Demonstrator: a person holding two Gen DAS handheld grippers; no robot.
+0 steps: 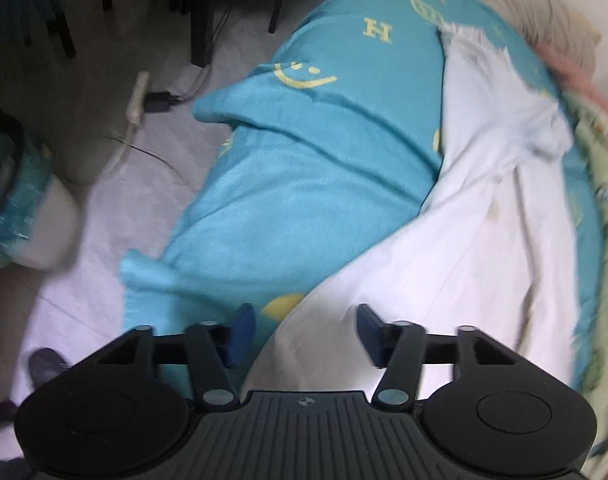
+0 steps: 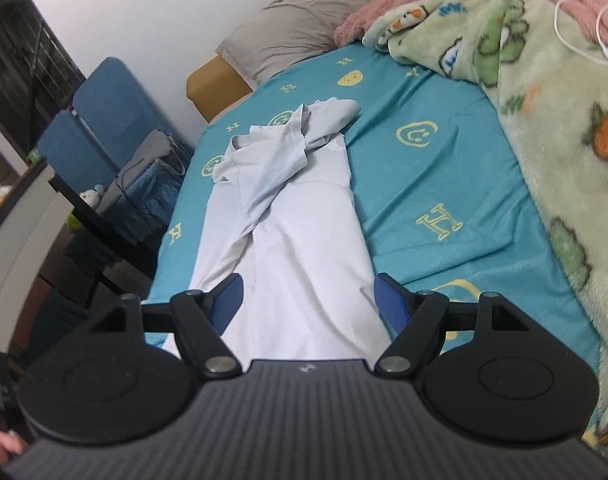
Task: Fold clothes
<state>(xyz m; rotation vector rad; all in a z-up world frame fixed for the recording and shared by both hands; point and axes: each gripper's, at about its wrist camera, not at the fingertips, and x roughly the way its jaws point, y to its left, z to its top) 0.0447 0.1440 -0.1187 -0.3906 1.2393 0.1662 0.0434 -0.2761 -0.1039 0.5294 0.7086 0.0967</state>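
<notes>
Left gripper (image 1: 302, 334) pointing steeply down, jaws apart, right gripper (image 2: 308, 304) tilted down, jaws wide

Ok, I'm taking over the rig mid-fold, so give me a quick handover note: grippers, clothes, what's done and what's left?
Left hand-held gripper: open, over the near edge of the white garment, nothing gripped.
Right hand-held gripper: open, straddling the same near end.
Garment lies lengthwise on the teal bedsheet, sides folded into a narrow strip, far end bunched.
Left: grip the near end, fold it toward the far end.

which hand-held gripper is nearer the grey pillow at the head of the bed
Neither clearly. Left hand-held gripper and right hand-held gripper both hover over the white garment's near end, far from the pillow.
</notes>
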